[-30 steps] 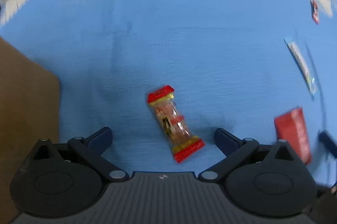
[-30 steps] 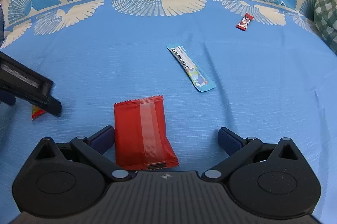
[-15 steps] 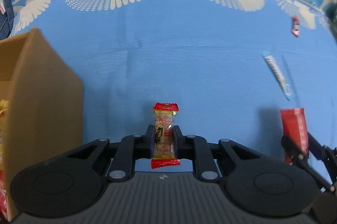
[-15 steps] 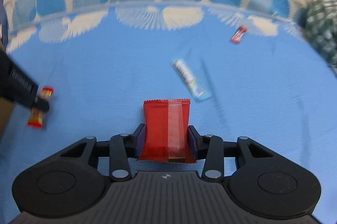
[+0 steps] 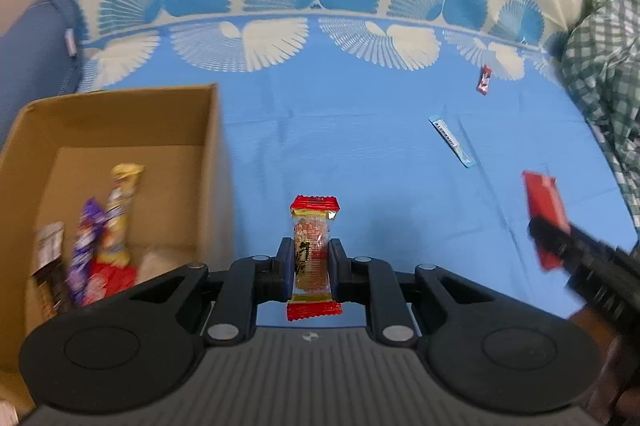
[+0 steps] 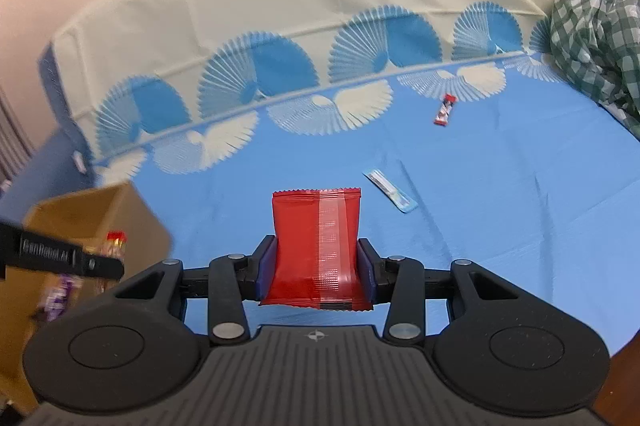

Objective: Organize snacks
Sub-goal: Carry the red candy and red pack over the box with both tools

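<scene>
A red-ended peanut bar [image 5: 311, 258] and a red packet [image 6: 316, 250] are being held upright right of the cardboard box [image 5: 120, 129].

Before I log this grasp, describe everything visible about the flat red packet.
The flat red foil packet is glossy, with crimped zigzag ends and a paler seam strip down its face. It stands upright, lifted off the blue cloth, pinched low on both sides by the right gripper jaws. Nothing else touches it.

A blue tablecloth [image 6: 500, 226] patterned with white and blue fans covers the surface. On it rest an open cardboard box [image 5: 208, 153], a slim light-blue sachet [image 6: 390, 190], a small red candy [image 6: 445, 110] and crumpled green-checked fabric [image 6: 592, 25].
</scene>
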The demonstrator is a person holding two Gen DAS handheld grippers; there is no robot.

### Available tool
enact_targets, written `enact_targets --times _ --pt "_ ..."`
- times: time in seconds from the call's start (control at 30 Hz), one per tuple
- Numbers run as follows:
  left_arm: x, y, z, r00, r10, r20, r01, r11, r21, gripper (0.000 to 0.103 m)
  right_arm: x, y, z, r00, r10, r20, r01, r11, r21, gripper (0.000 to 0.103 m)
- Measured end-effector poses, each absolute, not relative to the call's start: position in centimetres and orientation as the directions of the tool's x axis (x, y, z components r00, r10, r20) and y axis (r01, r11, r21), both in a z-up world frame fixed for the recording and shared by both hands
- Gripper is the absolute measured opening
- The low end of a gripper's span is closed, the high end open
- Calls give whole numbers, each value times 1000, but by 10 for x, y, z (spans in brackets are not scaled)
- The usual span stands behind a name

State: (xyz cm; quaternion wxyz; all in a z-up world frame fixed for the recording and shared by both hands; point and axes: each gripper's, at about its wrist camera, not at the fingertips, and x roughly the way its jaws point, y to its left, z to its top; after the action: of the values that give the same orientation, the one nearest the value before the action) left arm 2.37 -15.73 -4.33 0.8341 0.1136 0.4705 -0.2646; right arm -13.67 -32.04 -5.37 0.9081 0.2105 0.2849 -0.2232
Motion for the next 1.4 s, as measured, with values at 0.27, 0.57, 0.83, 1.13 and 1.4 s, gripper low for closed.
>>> enact_targets --times 0.27,0.57,0.83,1.13,1.4 --pt "-22 -66 -7 471 -333 -817 512 857 -54 19 -171 -280 5 803 -262 -536 464 839 286 44" --pt "-61 18 9 516 -314 -797 449 891 -60 19 -201 -185 24 840 -205 -503 388 874 292 44" --pt "-94 66 11 541 -302 -785 412 909 -66 19 -227 -123 3 823 -138 -550 342 895 287 44" --pt "-120 97 12 566 -300 -768 376 923 -83 19 -247 -96 -1 819 -127 -559 321 909 264 44" --pt "-133 106 19 587 -315 -746 377 922 -93 19 -252 -80 2 825 -115 -553 283 932 228 44"
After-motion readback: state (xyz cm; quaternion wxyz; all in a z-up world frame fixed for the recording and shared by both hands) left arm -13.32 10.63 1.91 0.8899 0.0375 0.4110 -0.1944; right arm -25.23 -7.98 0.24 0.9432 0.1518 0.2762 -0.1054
